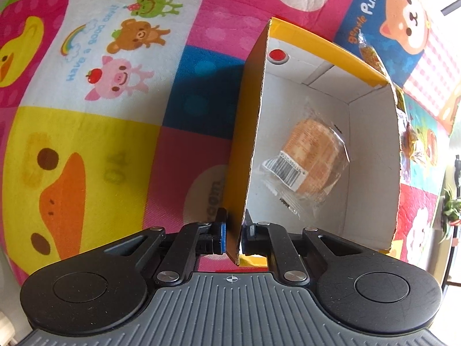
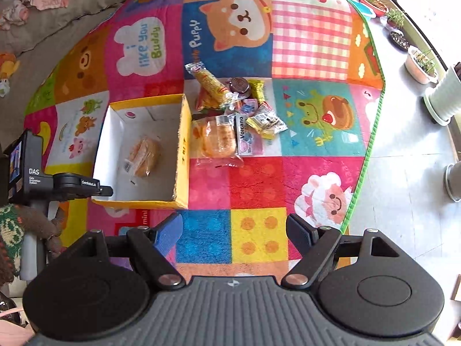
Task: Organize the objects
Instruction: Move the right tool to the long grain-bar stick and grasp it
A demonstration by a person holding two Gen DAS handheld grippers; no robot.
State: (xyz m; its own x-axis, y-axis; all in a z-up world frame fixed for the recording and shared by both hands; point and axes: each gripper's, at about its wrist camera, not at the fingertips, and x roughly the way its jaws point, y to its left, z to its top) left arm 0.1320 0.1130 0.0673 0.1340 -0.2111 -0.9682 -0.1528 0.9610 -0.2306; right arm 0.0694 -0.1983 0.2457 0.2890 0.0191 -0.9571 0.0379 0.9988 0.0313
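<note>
One wrapped pastry (image 1: 309, 160) lies on the white floor of the yellow cardboard box (image 1: 371, 155), barcode label up, apart from the walls. The box stands open-topped on a bright cartoon play mat (image 1: 95, 132), and the left gripper (image 1: 233, 235) is clenched on its near wall: the cardboard edge runs straight between the two blue pads, which press it from both sides. In the right wrist view the same box (image 2: 183, 144) sits left of centre with the pastry (image 2: 142, 154) inside, and the left gripper's black body (image 2: 77, 186) reaches in at its near left corner. The right gripper (image 2: 233, 227) hangs over the mat (image 2: 259, 230) nearer the camera, its fingers (image 2: 168, 230) spread wide with nothing between them (only the blue and yellow mat squares show through the gap). Just beside the box's right wall lies a heap of wrapped snacks (image 2: 230, 115): an orange bun in clear film (image 2: 219, 139), a pack labelled "Volcano" (image 2: 247, 138), a long noodle-like pack (image 2: 211, 85), a dark round lid (image 2: 239, 85) and small yellow sachets (image 2: 266, 122), some touching or overlapping. Potted plants (image 2: 420, 63) line the floor beyond the mat's green edge.
</note>
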